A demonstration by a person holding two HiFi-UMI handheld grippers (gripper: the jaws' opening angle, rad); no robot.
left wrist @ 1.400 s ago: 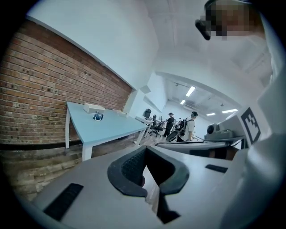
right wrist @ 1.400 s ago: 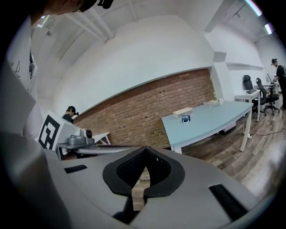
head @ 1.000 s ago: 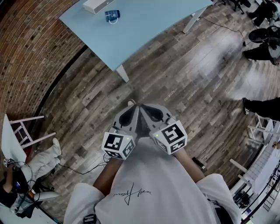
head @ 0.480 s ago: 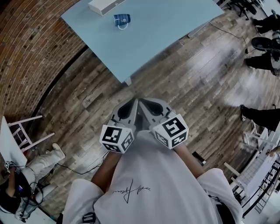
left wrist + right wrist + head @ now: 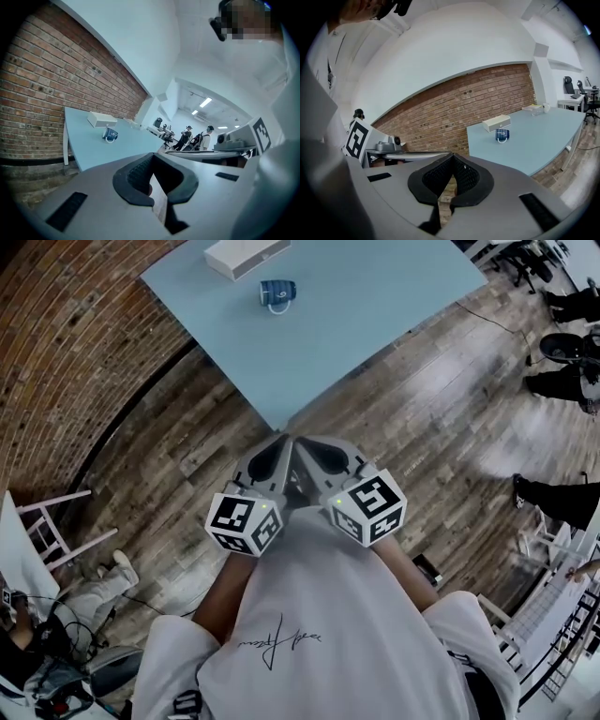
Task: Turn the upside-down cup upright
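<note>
A dark blue cup (image 5: 277, 292) with a pale handle stands on the light blue table (image 5: 375, 306), far ahead of both grippers. It is also in the left gripper view (image 5: 110, 135) and the right gripper view (image 5: 502, 135), too small to tell which way up it is. My left gripper (image 5: 279, 442) and right gripper (image 5: 306, 444) are held side by side close to the chest, over the wooden floor short of the table's near corner. Both are shut with nothing between the jaws (image 5: 152, 161) (image 5: 452, 174).
A white box (image 5: 246, 256) lies just behind the cup. A brick wall (image 5: 66, 334) runs along the left. A white chair (image 5: 47, 521) and floor cables sit at the left; people's legs (image 5: 562, 498) and furniture stand at the right.
The table and cup have slid down and nearer in the head view, so I have moved towards the table. Both grippers stay shut in the same pose.
</note>
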